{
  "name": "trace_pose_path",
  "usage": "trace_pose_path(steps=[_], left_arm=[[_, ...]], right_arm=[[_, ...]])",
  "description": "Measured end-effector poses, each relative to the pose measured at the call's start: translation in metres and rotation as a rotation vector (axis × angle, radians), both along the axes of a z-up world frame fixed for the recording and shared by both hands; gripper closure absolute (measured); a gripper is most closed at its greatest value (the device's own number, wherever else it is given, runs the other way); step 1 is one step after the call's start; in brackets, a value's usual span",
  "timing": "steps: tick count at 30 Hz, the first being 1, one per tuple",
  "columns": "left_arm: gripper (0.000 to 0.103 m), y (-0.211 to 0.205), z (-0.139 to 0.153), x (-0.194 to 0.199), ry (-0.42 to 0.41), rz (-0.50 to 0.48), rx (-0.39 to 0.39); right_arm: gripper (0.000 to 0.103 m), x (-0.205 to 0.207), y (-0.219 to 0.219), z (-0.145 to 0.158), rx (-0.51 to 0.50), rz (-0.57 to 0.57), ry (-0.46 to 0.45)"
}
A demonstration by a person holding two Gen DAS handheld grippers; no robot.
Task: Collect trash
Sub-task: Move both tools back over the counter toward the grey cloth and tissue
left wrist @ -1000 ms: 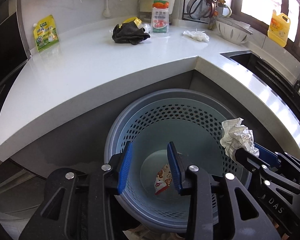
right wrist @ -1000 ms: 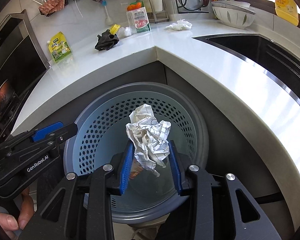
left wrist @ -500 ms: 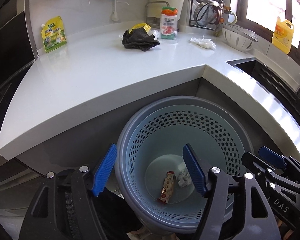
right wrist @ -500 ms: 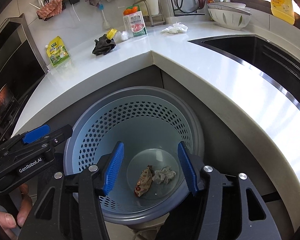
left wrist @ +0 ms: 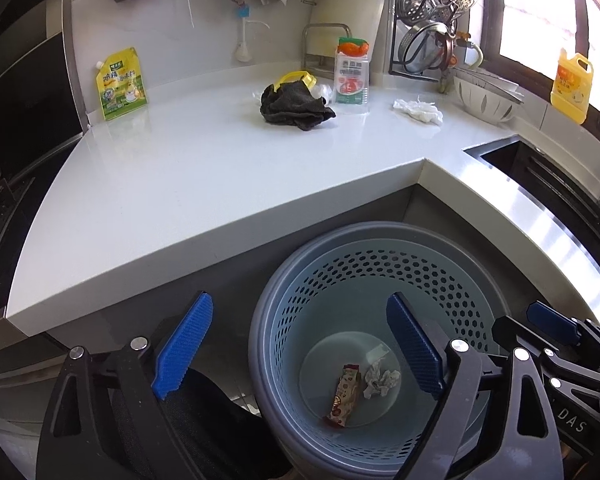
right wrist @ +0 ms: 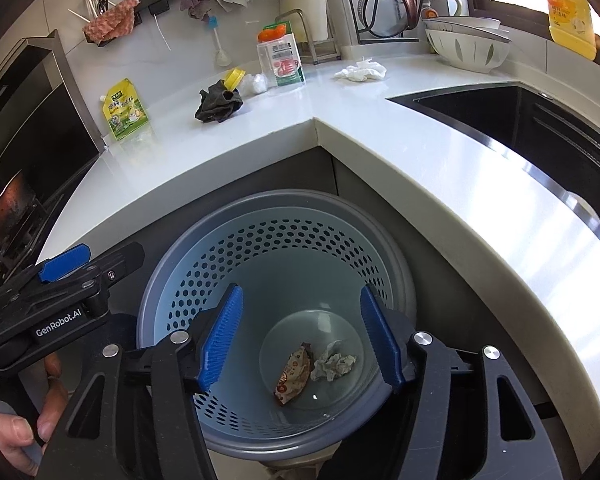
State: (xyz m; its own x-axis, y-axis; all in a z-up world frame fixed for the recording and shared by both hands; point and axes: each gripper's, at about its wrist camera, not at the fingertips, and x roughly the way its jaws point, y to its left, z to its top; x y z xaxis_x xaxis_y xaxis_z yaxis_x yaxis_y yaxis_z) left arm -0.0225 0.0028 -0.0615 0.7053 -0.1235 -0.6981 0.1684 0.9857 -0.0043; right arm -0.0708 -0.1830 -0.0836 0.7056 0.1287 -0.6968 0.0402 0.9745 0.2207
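Left tongs: yours, opening wide, nothing between them, above the bin.
Right tongs: opening, empty, over the bin's mouth.
Bin: tucked under the worktop corner.
Trash: wrapper and crumpled paper on the bin floor.
Remaining, likely: white tissue on worktop.
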Motion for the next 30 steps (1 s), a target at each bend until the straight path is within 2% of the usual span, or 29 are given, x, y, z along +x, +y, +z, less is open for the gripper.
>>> trace_pose_path(steps=[7, 16, 23, 30], left_arm=[[0.010, 0.001, 0.035, 0.032, -0.050, 0.035, -0.028], [0.008, -0.001, 0.077, 0.106, -0.102, 0.117, -0.047], [0.007, -0.004, 0.080, 0.156, -0.085, 0.162, -0.053], [0.007, -0.011, 0.064, 0.197, -0.046, 0.186, -0.040]], right_arm=[[0.041, 0.031, -0.018, 0.034, -0.002, -0.005, -0.045], [0.038, 0.106, -0.051, 0.080, -0.044, 0.002, -0.088], [0.038, 0.163, -0.074, 0.093, -0.064, -0.005, -0.103], [0.038, 0.222, -0.094, 0.081, -0.114, -0.014, -0.064]])
